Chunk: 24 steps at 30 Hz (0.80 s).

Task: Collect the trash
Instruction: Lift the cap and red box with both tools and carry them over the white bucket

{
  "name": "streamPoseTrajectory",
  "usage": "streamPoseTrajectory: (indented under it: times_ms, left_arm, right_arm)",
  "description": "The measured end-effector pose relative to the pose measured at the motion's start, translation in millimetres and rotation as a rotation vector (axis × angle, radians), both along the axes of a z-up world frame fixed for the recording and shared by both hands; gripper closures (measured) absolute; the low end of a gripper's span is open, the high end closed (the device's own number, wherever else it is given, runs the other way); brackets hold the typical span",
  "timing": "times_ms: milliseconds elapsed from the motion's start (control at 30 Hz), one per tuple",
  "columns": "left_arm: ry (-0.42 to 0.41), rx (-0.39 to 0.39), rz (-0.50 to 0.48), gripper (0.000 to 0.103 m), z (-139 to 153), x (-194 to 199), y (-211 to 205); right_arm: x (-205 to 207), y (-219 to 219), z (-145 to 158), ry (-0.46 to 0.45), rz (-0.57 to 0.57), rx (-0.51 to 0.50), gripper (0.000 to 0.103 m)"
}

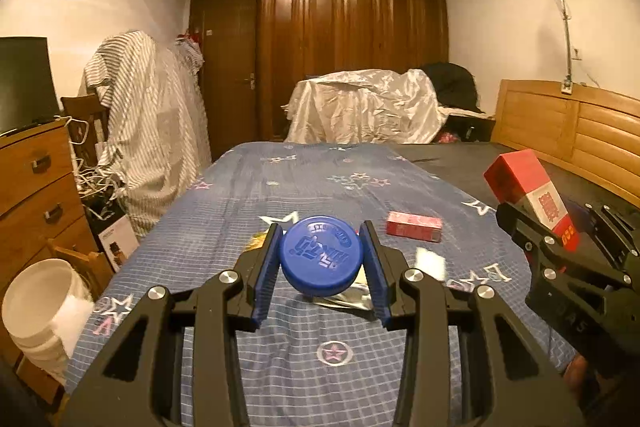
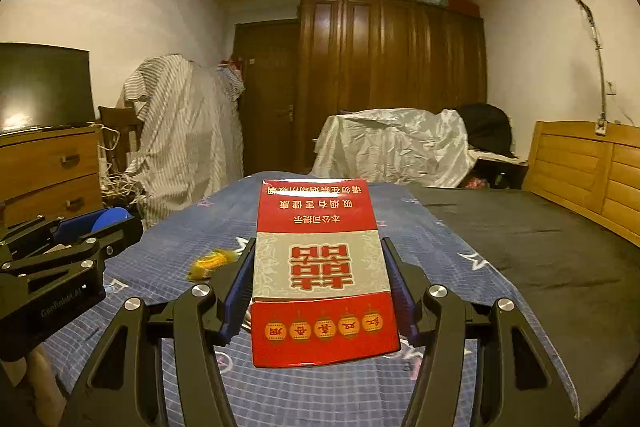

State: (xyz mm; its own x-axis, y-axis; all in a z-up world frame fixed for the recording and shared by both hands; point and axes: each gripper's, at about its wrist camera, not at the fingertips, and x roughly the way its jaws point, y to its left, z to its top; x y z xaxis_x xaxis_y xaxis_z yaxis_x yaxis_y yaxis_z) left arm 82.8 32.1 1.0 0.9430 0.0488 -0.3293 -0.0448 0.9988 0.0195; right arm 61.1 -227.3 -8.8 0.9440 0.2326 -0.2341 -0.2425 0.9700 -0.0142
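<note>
Bed [image 1: 280,187] with white bucket [image 1: 44,307] low off its left edge: left tool [image 1: 322,267] pinching blue bottle cap [image 1: 320,261] sits nearer it, right tool [image 2: 320,291] clamping red cigarette carton [image 2: 320,267] lengthwise.

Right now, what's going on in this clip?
A person is clearing trash off a bed with a handheld gripper in each hand. The left gripper is clamped on a blue bottle cap, held above the bedsheet. The right gripper grips a red and white carton, also lifted clear. A small red box, a yellow wrapper and some shiny scraps are on the bed. A white bucket stands beside it.
</note>
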Motion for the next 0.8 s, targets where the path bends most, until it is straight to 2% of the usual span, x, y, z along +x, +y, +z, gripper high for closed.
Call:
streamPoseTrajectory:
  times_ms: [167, 400, 800]
  left_arm:
    - [0.001, 0.0, 0.072, 0.065, 7.7, -2.0, 33.4]
    - [0.012, -0.011, 0.188, 0.065, 19.7, -5.8, 95.4]
    - [0.056, -0.046, 0.427, 0.065, 37.6, -36.8, 235.6]
  right_arm:
    - [20.3, 31.7, 12.7, 0.005, 0.068, 0.003, 0.043]
    - [41.6, 103.3, 29.8, 0.022, 0.189, -0.016, 0.043]
    - [54.7, 282.7, 70.6, 0.047, 0.451, -0.052, 0.043]
